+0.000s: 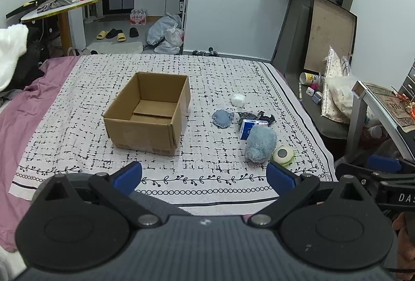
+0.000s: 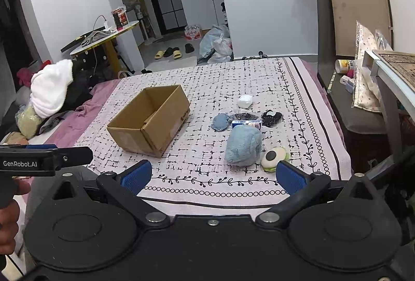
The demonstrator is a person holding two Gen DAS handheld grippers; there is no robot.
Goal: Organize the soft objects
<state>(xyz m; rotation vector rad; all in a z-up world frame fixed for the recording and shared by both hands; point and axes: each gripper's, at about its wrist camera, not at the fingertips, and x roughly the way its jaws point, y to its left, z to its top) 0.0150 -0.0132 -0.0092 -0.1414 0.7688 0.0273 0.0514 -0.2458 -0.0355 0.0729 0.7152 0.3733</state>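
Bed: carries everything, under a patterned cover with a vine border along its near and right edges.
Cardboard box: open-topped, empty so far as visible, near the middle of the bed, left of the soft items.
Blue plush: largest soft item, towards the bed's near right corner, just beside a round cream-and-green toy. Judged light and squashy; best taken across its bulk, jaws well closed in to bite the pile.
Small blue pad: flat and limp; likely needs a pinch at one edge.
White bundle: farthest from the near edge, apart from the rest.
Dark fabric: crumpled, behind a small carton; carton looks stiff, probably not a soft item.
Left hand-held gripper: released, jaws wide, nothing between them, above the near edge.
Right hand-held gripper: released likewise, empty, nearest the blue plush.
Risk: plush may slip from a shallow pinch.
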